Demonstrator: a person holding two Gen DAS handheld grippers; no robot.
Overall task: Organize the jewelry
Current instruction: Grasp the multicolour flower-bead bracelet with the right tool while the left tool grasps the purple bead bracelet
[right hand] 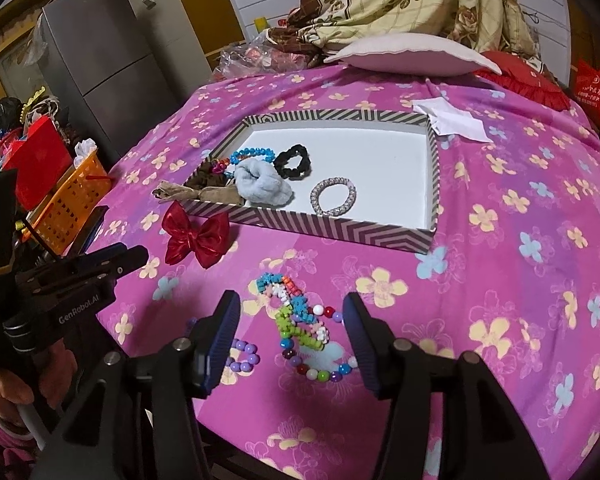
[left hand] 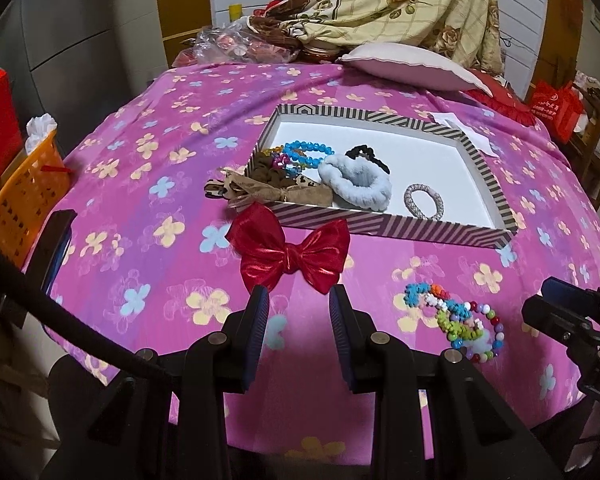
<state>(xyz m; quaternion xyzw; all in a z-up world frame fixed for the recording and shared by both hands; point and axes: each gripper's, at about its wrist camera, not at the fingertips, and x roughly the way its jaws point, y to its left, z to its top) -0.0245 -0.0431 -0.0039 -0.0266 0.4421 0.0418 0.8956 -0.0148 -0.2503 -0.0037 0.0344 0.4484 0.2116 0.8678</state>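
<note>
A striped shallow box [left hand: 388, 227] [right hand: 332, 229] lies on the pink flowered bedspread. It holds a blue bead bracelet [left hand: 306, 148], a pale blue fluffy scrunchie [left hand: 356, 182] [right hand: 262, 188], a black scrunchie [right hand: 292, 161], a silvery ring band [left hand: 424, 200] [right hand: 333, 197] and a brown bow [left hand: 260, 194]. A red shiny bow [left hand: 294, 254] [right hand: 196, 238] lies in front of the box, just beyond my open, empty left gripper [left hand: 298, 300]. My right gripper [right hand: 292, 312] stands open around colourful bead bracelets [right hand: 300, 320] [left hand: 456, 316] lying on the spread, pads not touching them.
An orange basket [left hand: 24, 196] [right hand: 74, 192] stands at the left bed edge. A pink pillow [left hand: 412, 64], a folded blanket and a white paper [right hand: 456, 118] lie behind the box. A small purple bead ring [right hand: 244, 356] sits beside the right gripper's left finger.
</note>
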